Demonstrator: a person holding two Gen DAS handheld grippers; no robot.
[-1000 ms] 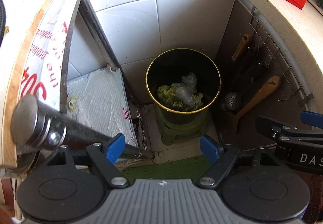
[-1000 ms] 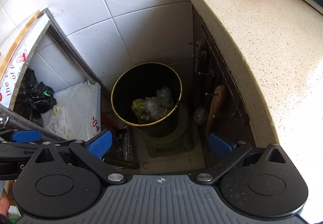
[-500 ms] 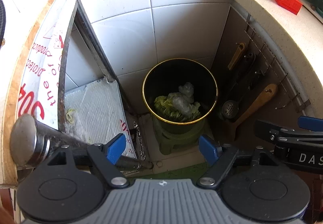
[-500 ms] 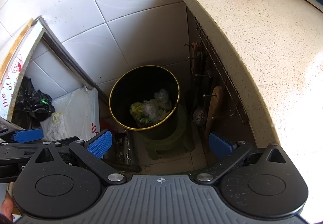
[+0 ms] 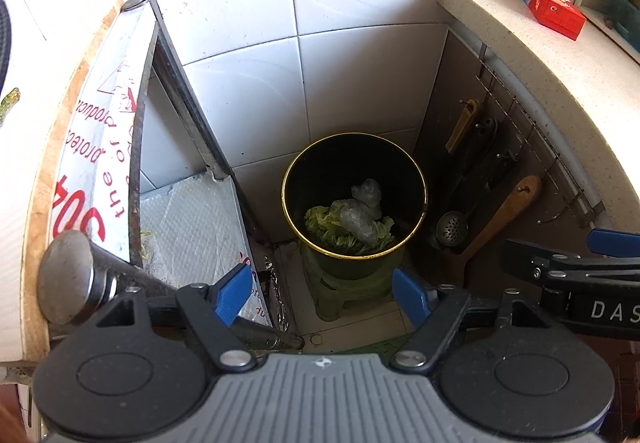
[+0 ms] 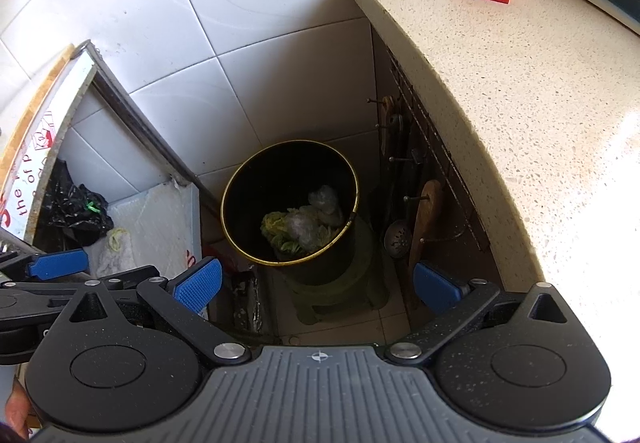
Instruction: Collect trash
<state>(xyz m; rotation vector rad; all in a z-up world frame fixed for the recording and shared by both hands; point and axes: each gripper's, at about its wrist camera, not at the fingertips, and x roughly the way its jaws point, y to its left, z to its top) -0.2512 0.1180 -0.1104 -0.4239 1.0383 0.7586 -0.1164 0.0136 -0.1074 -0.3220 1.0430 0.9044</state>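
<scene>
both grippers high over the floor corner, l gripper point(image 5: 322, 289) & r gripper point(image 6: 318, 281) w/ fingers wide apart, holding nothing. trash bin point(image 5: 354, 195) sits on green stool point(image 5: 348, 291) betw counter point(image 6: 520, 103) edge & metal shelf point(image 5: 192, 219); cabbage leaves point(image 5: 332, 225) + crumpled plastic point(image 5: 362, 219) inside, open air above its rim.

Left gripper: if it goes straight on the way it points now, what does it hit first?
Probably the black bin: the open left gripper points down at it, nothing between the pads. The line seems to meet the near rim or the cabbage leaves and clear plastic inside. Depth unclear.
</scene>
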